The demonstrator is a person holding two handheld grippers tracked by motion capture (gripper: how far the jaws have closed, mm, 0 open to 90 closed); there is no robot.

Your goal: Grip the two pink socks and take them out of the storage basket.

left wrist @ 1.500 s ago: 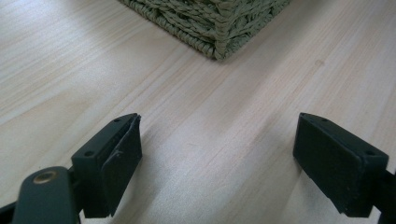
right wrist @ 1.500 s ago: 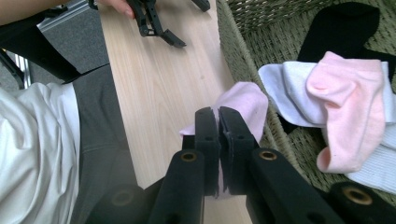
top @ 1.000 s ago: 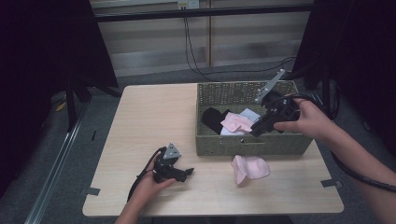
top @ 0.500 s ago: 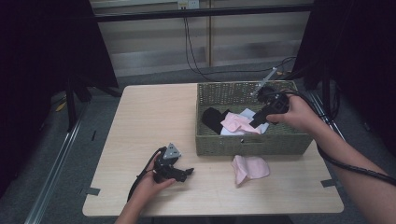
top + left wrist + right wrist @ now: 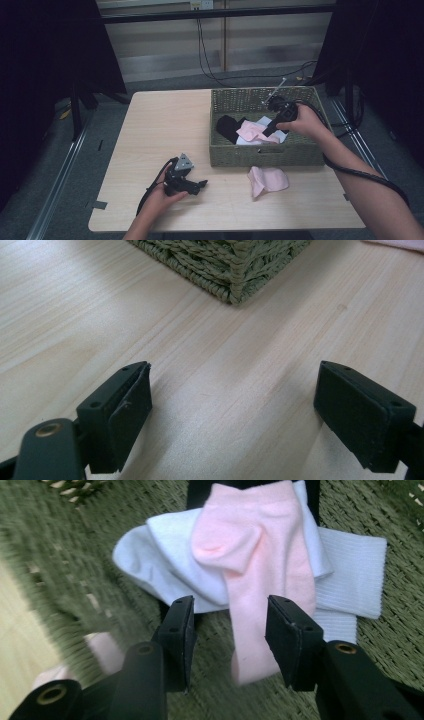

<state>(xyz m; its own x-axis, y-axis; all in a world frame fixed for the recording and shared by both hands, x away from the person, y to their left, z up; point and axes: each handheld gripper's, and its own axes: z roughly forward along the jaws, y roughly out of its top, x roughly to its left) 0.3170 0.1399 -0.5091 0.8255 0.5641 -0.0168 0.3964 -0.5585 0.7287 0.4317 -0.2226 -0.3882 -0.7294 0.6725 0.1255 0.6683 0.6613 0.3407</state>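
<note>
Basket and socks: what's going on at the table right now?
A person is working socks out of the woven basket. The right gripper is down inside it, its jaws just opening, apart around the pink sock, which lies on white socks; the pads are not yet pressing it. Another pink sock already lies on the table in front of the basket. The left gripper rests open on the table, empty.

A pale wooden table (image 5: 165,130) stands on grey floor, cables (image 5: 210,55) hanging behind it.
</note>
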